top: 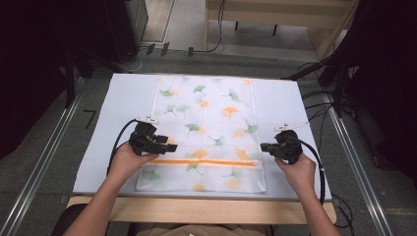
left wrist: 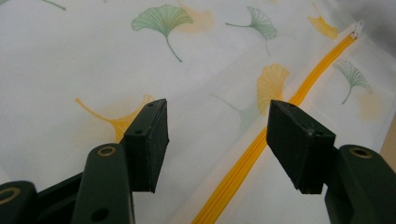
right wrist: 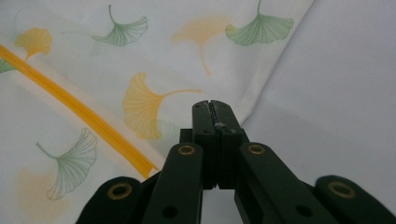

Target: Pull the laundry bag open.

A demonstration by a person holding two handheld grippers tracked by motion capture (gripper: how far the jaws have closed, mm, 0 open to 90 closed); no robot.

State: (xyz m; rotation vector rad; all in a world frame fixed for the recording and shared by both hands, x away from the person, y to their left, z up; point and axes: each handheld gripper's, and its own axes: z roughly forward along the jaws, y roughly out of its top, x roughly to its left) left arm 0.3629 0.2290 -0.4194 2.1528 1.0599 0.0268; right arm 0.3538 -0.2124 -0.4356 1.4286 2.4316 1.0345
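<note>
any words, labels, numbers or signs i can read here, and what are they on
"7": a dark mark that reads like this digit, on the grey floor left of the table; it may be just tape.
White strips on top of the left gripper and right gripper: too small to tell if they carry text.
Pillowcase: ginkgo leaf print and an orange zipper, no lettering.

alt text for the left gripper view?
The left gripper is open, its two black jaws spread above a white pillowcase printed with green and orange ginkgo leaves. An orange zipper runs diagonally between the jaws toward its white pull.
</note>
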